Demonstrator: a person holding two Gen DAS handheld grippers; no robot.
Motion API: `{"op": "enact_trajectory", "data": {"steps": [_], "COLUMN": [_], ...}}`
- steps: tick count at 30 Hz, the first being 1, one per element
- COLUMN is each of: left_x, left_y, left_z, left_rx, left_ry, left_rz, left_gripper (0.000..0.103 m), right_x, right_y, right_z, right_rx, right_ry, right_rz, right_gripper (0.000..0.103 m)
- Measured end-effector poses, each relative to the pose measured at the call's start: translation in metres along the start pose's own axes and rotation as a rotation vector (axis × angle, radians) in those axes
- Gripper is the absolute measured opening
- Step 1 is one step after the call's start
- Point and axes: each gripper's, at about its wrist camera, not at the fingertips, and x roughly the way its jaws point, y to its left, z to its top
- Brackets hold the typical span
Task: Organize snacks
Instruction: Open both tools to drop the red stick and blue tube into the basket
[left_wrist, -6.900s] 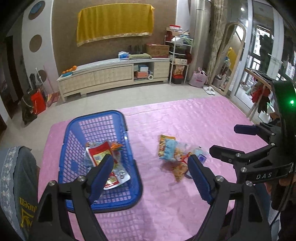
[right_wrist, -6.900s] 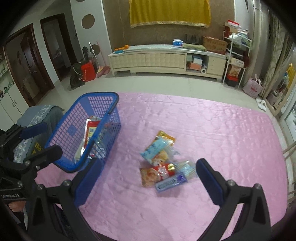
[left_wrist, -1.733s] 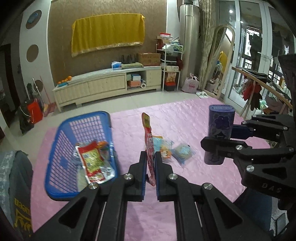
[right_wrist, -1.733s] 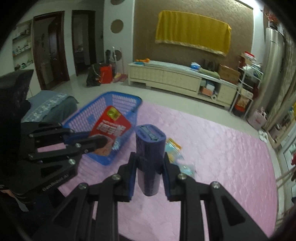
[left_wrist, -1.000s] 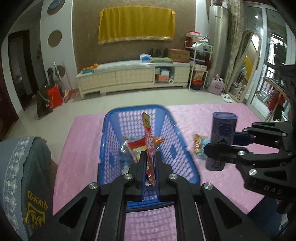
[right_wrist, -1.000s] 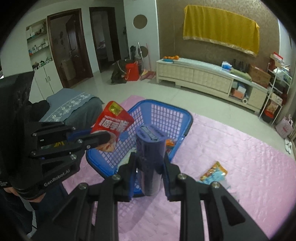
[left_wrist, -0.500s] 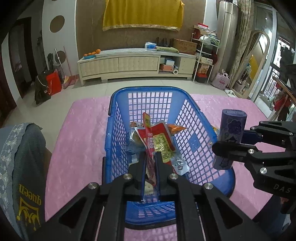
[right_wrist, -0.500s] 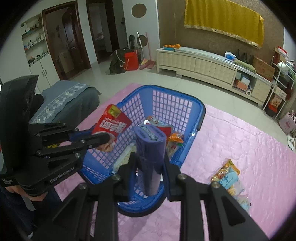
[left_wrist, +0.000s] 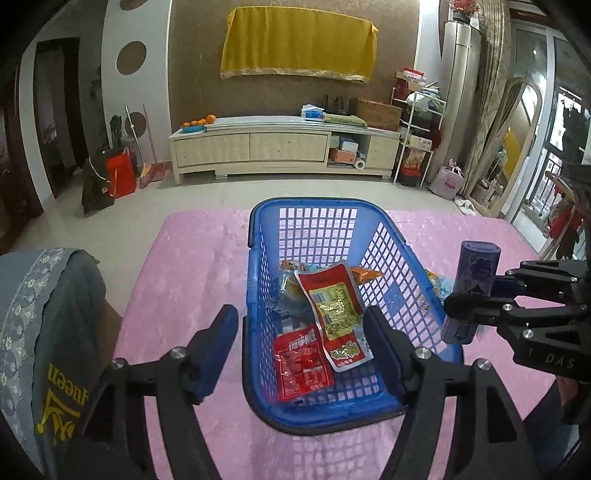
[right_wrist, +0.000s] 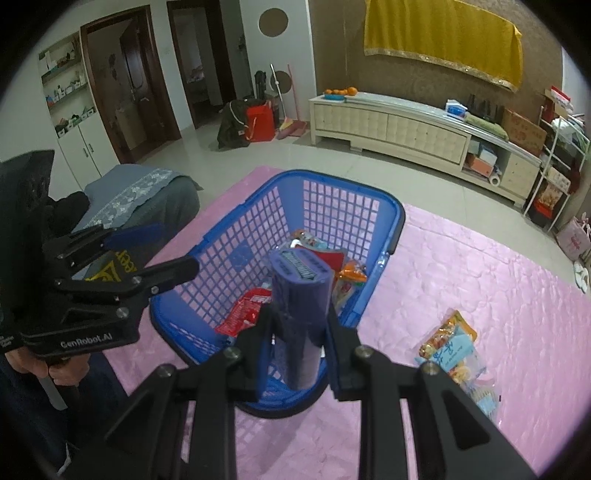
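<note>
left gripper (left_wrist: 301, 345) angled down, jaws opening, nothing between them, right gripper (right_wrist: 297, 341) angled down, clamped on purple pack (right_wrist: 301, 295)

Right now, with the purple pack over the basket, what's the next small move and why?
Probably open the right hand-held gripper to drop the purple pack into the blue basket. It holds the pack upright above the basket's near end, and the left hand-held gripper is opening, nothing between its fingers, its red packet already lying inside.
</note>
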Motion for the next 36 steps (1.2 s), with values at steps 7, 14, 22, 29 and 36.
{"op": "enact_trajectory", "data": {"steps": [7,14,22,29,36], "left_x": [-0.012,-0.001,0.017,0.033,0.039], "left_y": [0.006,0.021,0.047,0.07,0.076], "left_z": [0.004,0.01,0.018,0.021,0.021], "left_rx": [-0.013,-0.011,-0.028,-0.052,-0.065], "left_ry": [-0.006,0.013,0.029,0.051,0.05], "left_rz": [0.013,0.054,0.102,0.109,0.101], "left_gripper": [0.075,0.079,0.079,0.079,0.079], "right_x": [-0.011,0.004,0.05,0.101,0.133], "right_y": [0.007,0.014,0.024,0.023,0.024], "right_z": [0.006,0.029,0.05,0.061,0.066], "right_rx": [-0.023,-0.052,-0.05,-0.006,0.014], "right_ry": [-0.016,0.002,0.084,0.181,0.24], "right_rz": [0.012,0.044,0.101,0.119,0.114], "right_gripper": [0.03,0.03,0.03,0.03,0.03]}}
